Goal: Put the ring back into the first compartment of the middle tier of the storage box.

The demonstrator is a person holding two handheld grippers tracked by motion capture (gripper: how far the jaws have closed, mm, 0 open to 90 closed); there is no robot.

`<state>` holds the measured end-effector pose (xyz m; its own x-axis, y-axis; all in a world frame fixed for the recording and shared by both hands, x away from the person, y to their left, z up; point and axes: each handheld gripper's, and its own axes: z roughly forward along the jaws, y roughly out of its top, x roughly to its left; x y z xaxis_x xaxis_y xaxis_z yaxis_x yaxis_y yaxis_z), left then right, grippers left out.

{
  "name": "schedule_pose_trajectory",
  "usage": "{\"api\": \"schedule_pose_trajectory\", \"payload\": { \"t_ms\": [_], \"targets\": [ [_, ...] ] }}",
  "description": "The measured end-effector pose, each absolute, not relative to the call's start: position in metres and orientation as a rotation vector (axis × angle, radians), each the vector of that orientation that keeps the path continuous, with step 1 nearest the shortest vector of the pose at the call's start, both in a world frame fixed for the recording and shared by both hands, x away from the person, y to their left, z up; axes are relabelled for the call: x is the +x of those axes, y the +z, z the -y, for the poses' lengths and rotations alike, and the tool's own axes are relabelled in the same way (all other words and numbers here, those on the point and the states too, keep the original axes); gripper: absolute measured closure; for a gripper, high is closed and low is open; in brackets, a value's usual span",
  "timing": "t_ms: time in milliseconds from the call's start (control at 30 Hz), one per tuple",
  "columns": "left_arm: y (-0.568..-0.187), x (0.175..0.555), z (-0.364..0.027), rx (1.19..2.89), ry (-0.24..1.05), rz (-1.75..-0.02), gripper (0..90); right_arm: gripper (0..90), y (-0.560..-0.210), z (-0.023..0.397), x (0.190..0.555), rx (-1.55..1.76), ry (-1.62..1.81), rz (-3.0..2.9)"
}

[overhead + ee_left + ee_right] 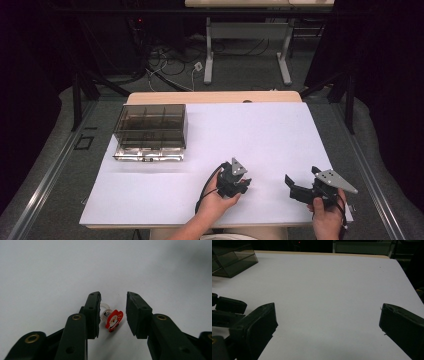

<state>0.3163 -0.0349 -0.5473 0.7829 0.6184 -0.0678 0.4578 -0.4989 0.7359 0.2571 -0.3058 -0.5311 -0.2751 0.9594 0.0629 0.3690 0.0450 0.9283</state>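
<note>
At the far left of the table (150, 200), which is covered in white, stands a smoky see-through box (151, 131) with dividers inside it; in the right gripper view a corner of the same box (233, 261) shows at the upper left.

Toward the middle, near the front edge, the person's left hand (220, 199) holds the left gripper (245, 184) low over the white surface, its cable looping back beside the wrist. In the left gripper view a small Santa charm (114, 320) (red and white, fixed to a clear plastic ring) lies on the table between the two black jaws. The left jaw is right up against the clear ring, or very nearly so, while a strip of bare table separates the figure from the right jaw. So the gripper is not clamped on the charm: the jaws stand narrowly parted around it.

Further right, well apart from the left one, the right hand (327, 215) holds the right gripper (290, 186) near the front right corner of the table. Its jaws are spread wide in the right gripper view, with only bare white table between them.
</note>
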Motion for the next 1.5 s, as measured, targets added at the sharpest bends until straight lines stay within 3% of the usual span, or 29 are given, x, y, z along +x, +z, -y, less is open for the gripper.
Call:
{"api": "schedule_pose_trajectory", "payload": {
  "t_ms": [1500],
  "targets": [
    [-0.561, 0.330, 0.037, 2.192, 0.188, -0.783, 71.1, 1.1, -0.532, 0.306, 0.259, 1.362, 1.221, -1.715]
  ]
}}
